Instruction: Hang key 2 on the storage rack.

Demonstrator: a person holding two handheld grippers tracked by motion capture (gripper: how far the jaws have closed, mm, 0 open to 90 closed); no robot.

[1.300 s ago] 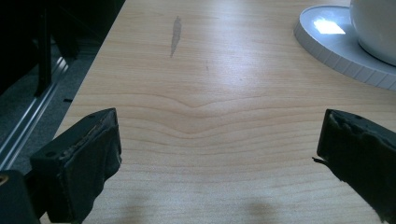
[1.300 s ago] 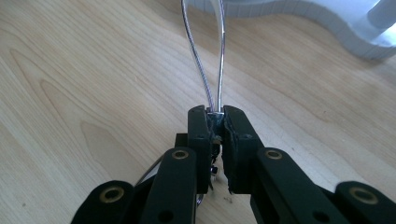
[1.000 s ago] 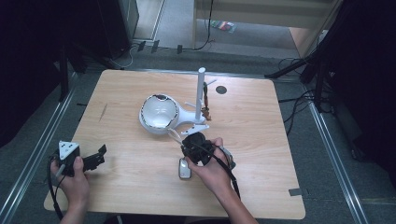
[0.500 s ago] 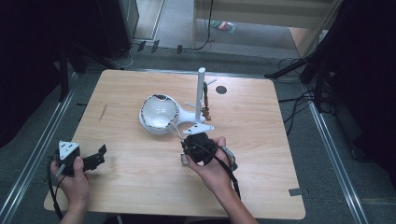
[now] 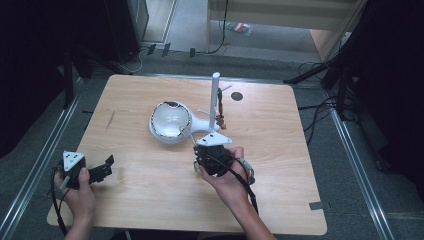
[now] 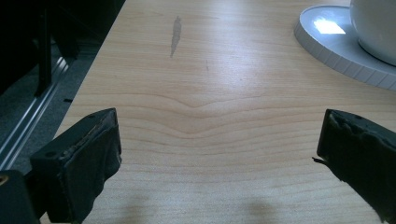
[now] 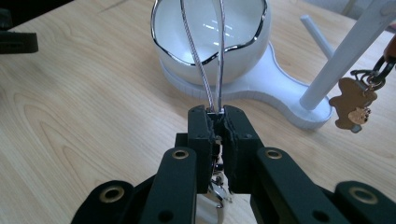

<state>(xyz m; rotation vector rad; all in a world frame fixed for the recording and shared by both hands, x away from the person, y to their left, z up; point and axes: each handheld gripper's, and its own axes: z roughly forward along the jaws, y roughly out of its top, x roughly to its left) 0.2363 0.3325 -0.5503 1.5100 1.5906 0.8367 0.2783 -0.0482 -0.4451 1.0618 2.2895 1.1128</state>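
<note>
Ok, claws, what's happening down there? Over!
Right claw shut on silver chain, chain looping up over white bowl. Left claw open, empty. White stand close beside.

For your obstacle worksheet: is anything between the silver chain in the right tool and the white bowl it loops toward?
Nothing visible blocks it. The right tool is shut on the silver chain, which arcs over bare table to the white bowl. The stand post is off to the side.
</note>
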